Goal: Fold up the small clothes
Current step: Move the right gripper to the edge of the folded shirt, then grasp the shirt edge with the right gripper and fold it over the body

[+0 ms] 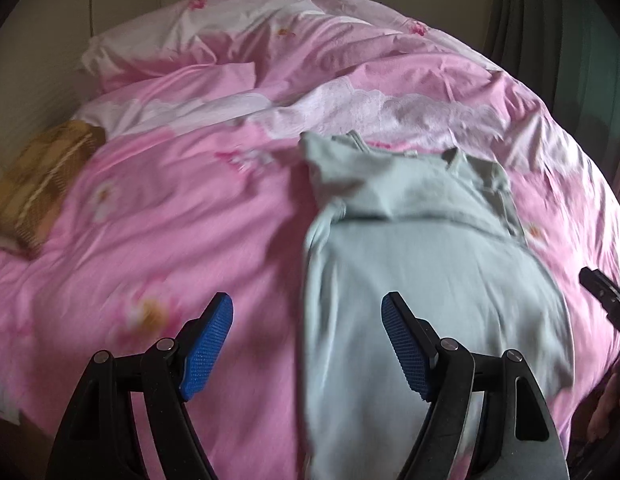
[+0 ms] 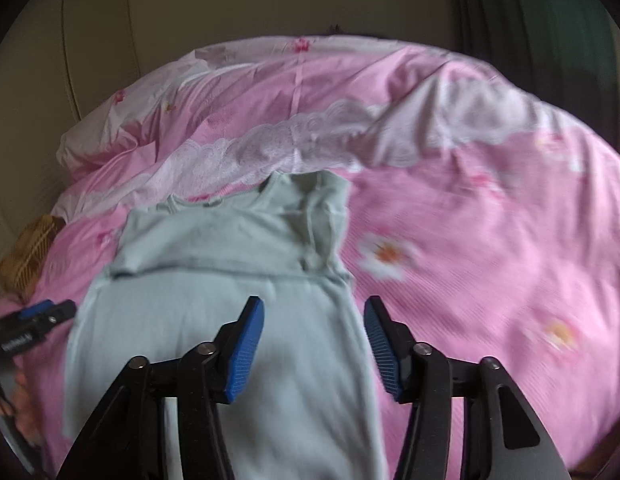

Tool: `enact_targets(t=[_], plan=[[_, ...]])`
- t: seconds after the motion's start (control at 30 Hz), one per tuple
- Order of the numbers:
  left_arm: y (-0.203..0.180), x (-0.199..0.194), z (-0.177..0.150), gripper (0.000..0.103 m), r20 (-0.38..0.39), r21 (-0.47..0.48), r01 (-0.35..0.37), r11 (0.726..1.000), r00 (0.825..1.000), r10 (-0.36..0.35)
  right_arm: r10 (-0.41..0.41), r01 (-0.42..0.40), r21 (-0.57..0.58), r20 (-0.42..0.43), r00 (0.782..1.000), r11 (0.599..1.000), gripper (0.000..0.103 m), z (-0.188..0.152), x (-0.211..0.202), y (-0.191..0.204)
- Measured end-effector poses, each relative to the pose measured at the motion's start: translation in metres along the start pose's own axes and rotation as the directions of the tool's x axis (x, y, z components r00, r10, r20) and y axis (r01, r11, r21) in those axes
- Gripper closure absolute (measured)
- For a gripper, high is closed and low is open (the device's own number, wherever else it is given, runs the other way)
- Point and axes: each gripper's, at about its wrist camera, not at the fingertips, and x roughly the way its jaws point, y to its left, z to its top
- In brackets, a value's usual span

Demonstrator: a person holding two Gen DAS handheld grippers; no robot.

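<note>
A pale green garment (image 1: pixel 421 248) is seen laid on a bed covered by a pink flowered duvet (image 1: pixel 170 208), its upper part folded down over the body. In the left wrist view the left tool (image 1: pixel 308 320) is held above the garment's left edge, its blue pads spread wide and nothing gripped between them; the garment stretches from the centre towards 1 o'clock. A yellow-brown patterned cloth (image 1: pixel 38 192) lies at 9 o'clock on the bed. In the right wrist view the right tool (image 2: pixel 313 322) is held over the garment's right edge, jaws parted about halfway with nothing pressed between the pads. The left tool is seen there at 9 o'clock, beside the garment. Both views are blurred.
</note>
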Motion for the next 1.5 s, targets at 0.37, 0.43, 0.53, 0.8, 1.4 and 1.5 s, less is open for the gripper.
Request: enact_targets(t=[0.37,0.43,0.53,0.8,1.4,1.5], plan=[[0.002,-0.040,-0.087,0.027,0.013,0.006,0.026,1.000,1.000,-0.026,-0.056,0.058,0.077,-0.026,0.998,0.995,0.047,-0.078,-0.074,-0.019],[-0.001,-0.036,-0.100,0.027,0.007,0.011,0.023,1.000,1.000,-0.024,-0.063,0.066,0.084,-0.045,0.997,0.994,0.047,-0.089,-0.076,-0.022],[-0.001,-0.028,-0.111,0.032,-0.007,-0.003,0.041,0.999,0.999,-0.041,-0.066,0.072,0.100,-0.064,0.996,0.992,0.047,-0.102,-0.074,-0.028],[0.004,-0.019,-0.115,0.032,-0.005,-0.060,0.073,0.996,0.997,-0.073,-0.057,0.073,0.146,-0.110,0.992,0.987,0.047,-0.108,-0.058,-0.039],[0.008,-0.014,-0.117,0.069,-0.017,-0.142,0.139,0.980,0.990,-0.143,-0.008,0.036,0.163,-0.174,0.985,0.986,0.053,-0.107,-0.033,-0.039],[0.006,-0.013,-0.118,0.073,-0.022,-0.151,0.137,0.979,0.990,-0.142,0.005,0.028,0.175,-0.181,0.983,0.984,0.058,-0.107,-0.031,-0.040]])
